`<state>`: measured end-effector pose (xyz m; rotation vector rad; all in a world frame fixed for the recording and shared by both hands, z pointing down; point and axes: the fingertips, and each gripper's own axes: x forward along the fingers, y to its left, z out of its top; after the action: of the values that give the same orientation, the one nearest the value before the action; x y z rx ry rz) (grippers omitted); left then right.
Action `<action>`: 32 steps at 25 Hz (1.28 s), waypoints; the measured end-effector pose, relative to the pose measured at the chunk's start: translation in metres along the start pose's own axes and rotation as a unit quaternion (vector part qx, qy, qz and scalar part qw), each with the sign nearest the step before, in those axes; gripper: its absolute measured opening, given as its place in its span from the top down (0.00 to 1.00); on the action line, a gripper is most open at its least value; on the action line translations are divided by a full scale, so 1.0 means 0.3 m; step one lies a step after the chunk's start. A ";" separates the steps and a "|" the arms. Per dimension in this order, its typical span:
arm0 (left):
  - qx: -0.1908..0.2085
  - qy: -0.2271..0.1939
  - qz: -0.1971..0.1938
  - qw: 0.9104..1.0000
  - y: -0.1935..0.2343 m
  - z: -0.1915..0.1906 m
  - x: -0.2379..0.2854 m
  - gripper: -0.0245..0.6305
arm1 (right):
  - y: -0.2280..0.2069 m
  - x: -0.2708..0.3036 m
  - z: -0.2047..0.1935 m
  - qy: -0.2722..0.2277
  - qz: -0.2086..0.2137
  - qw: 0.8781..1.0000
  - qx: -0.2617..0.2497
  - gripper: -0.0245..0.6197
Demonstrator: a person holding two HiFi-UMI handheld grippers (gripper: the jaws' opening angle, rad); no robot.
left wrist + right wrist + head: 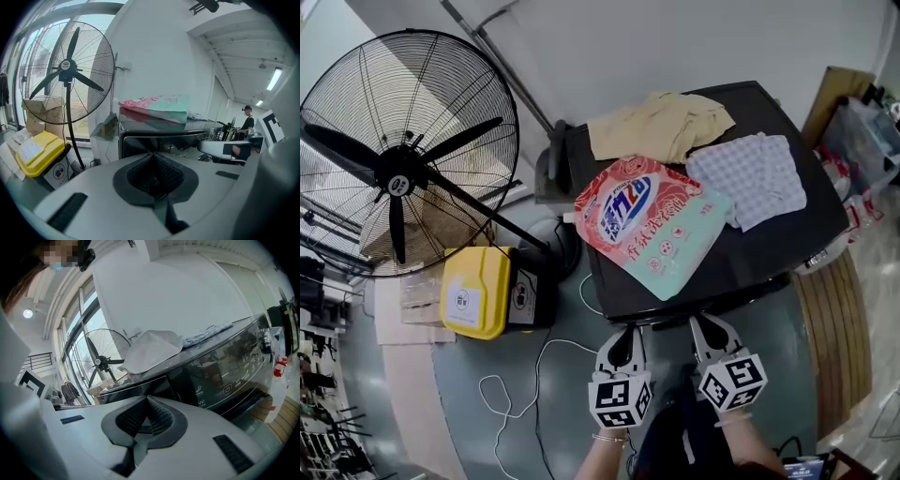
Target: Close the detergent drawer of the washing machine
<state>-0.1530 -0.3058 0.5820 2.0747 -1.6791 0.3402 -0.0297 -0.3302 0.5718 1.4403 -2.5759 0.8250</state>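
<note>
The black washing machine (pixel 806 202) fills the upper middle of the head view. Its detergent drawer (pixel 140 386) shows as a dark panel left of the control panel (pixel 234 376), standing a little proud of the front. The same drawer front (pixel 159 139) faces my left gripper. My left gripper (pixel 625 336) and right gripper (pixel 705 324) hover side by side just before the machine's front edge, both shut with nothing between the fingers. In the gripper views the left gripper (pixel 153 157) and right gripper (pixel 146 400) show their pads meeting at the tips.
A pink and green detergent bag (pixel 649 221), a beige garment (pixel 661 124) and a checked cloth (pixel 750 176) lie on the machine's top. A large standing fan (pixel 398 155), a yellow box (pixel 475 292) and a white cable (pixel 530 384) are on the floor at left. A person (pixel 246 123) stands far off.
</note>
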 end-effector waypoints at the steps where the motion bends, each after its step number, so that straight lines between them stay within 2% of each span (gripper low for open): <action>1: -0.001 0.000 -0.002 1.000 0.000 0.000 0.000 0.94 | 0.000 0.001 0.001 0.000 0.001 1.000 0.001 0.92; 11: -0.001 0.007 0.006 1.000 0.021 0.019 0.033 0.94 | -0.002 0.036 0.016 0.008 0.009 1.000 0.009 0.92; 17: -0.008 -0.001 0.004 1.000 0.022 0.018 0.032 0.94 | -0.004 0.036 0.017 -0.003 0.015 1.000 0.013 0.92; 22: 0.002 0.000 0.000 1.000 0.019 0.019 0.032 0.94 | -0.005 0.035 0.018 -0.006 0.017 1.000 0.011 0.92; 32: 0.016 0.004 0.005 1.000 0.022 0.015 0.035 0.94 | -0.001 0.039 0.013 0.024 0.031 0.999 -0.031 0.92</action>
<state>-0.1575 -0.3180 0.5842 2.0850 -1.6909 0.3799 -0.0352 -0.3411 0.5723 1.3136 -2.5988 0.7713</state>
